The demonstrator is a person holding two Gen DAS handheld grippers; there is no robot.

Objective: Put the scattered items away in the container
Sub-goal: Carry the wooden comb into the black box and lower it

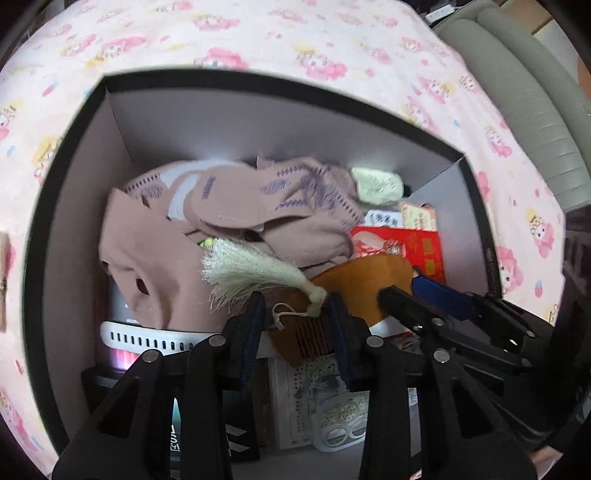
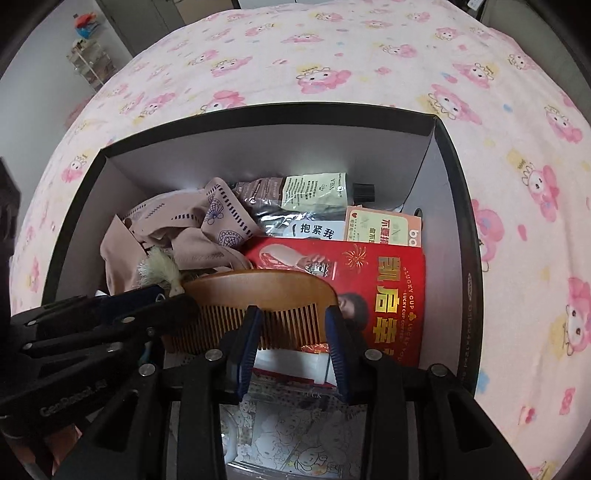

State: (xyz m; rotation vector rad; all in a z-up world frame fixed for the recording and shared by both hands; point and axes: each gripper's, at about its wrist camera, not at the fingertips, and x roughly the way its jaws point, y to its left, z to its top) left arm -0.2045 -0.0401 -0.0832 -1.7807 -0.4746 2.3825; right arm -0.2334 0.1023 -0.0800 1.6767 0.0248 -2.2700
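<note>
Box, black outside and white inside, sits on the pink cartoon-print bedsheet. Inside, at left: crumpled pink cloth with purple pattern. Right of it: cream tassel, tied to the wooden comb. The comb is held over the box contents, level, teeth toward the cameras.

Left gripper: jaws part-closed, pinching the comb's tassel end, blue pads on either side of the teeth.

Right gripper: jaws part-closed around the comb's other half; pads flank the teeth, but whether they press on it cannot be told.

Further right in the box: red paper bag with gold lettering, a tube against the far wall.
</note>
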